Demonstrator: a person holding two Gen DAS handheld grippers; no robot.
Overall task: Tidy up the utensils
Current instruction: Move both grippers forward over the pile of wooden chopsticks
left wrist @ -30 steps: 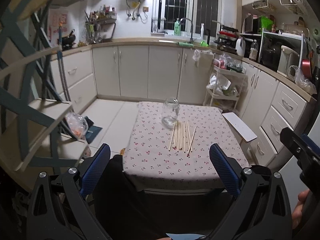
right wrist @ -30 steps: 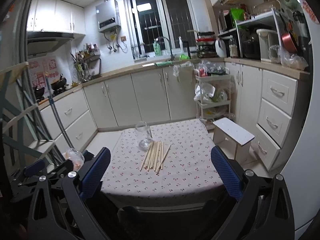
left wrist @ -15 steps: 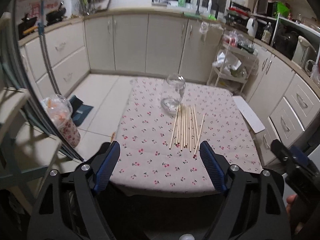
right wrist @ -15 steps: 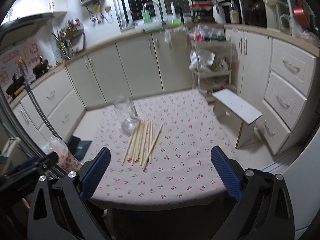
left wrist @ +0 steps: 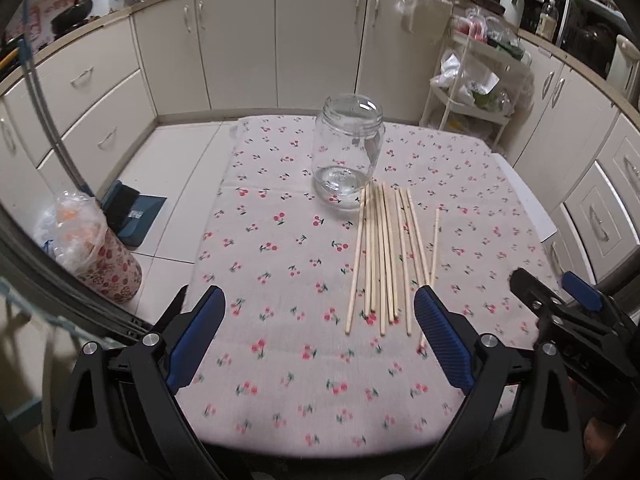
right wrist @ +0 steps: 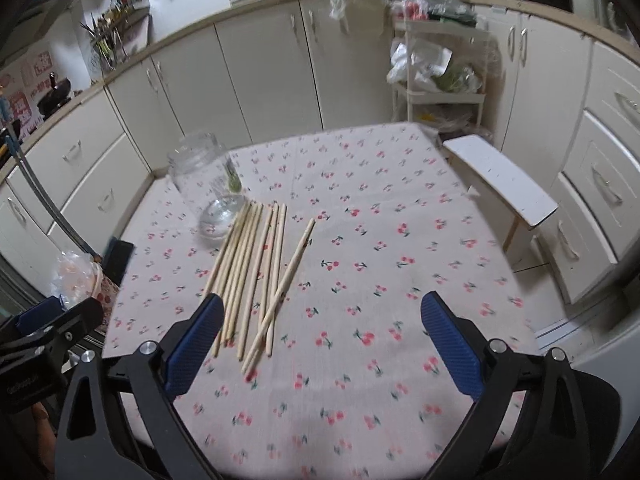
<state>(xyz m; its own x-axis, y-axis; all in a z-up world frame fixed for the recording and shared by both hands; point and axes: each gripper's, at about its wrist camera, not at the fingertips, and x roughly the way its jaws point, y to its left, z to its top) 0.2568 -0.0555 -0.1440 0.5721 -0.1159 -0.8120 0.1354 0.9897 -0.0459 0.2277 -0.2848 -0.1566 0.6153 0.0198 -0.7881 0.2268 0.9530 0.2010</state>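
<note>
both grippers have dropped in closer over the surface (left wrist: 280, 400) than a second ago. left gripper (left wrist: 320, 336) jaws are wide and opening, right gripper (right wrist: 322, 338) jaws wide but closing, both empty. the chopsticks (left wrist: 384, 256) lie beside the glass jar (left wrist: 347, 148): light, stiff, likely slippery, best pinched mid-length. only the right view shows the white stool (right wrist: 500, 176).
</note>
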